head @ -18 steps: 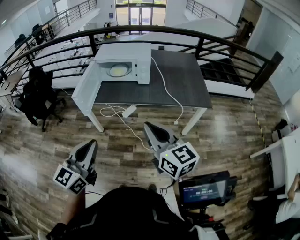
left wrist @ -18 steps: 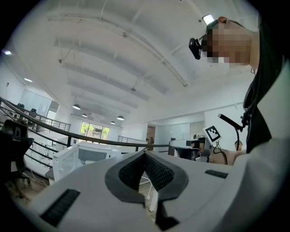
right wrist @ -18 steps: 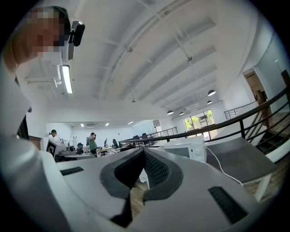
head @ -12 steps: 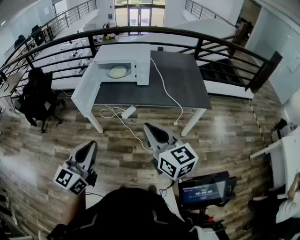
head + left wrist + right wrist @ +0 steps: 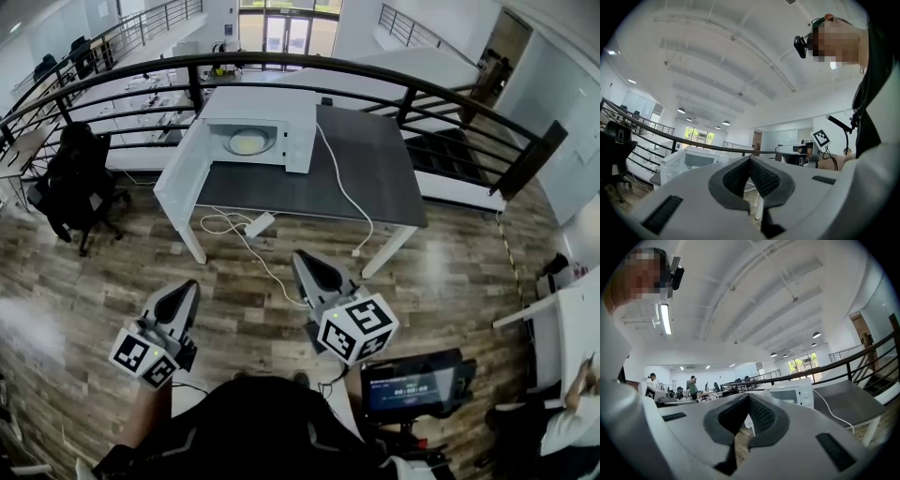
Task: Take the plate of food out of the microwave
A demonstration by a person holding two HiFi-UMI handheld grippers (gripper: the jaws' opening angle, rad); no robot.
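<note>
While the left gripper [image 5: 186,287] and right gripper [image 5: 301,257] have empty, closed jaws, the screen [image 5: 412,389] digits are unreadable.

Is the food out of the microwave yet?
Not yet. The microwave door is already open. The plate of food sits inside. The left hand-held gripper and right hand-held gripper are shut, empty and short of the table. Left: walk up, grip the plate, lift it out.

Bare floor [image 5: 450,281] reaches the table [image 5: 375,169]; the open microwave door [image 5: 176,178] juts forward left of the cavity [image 5: 221,132].
</note>
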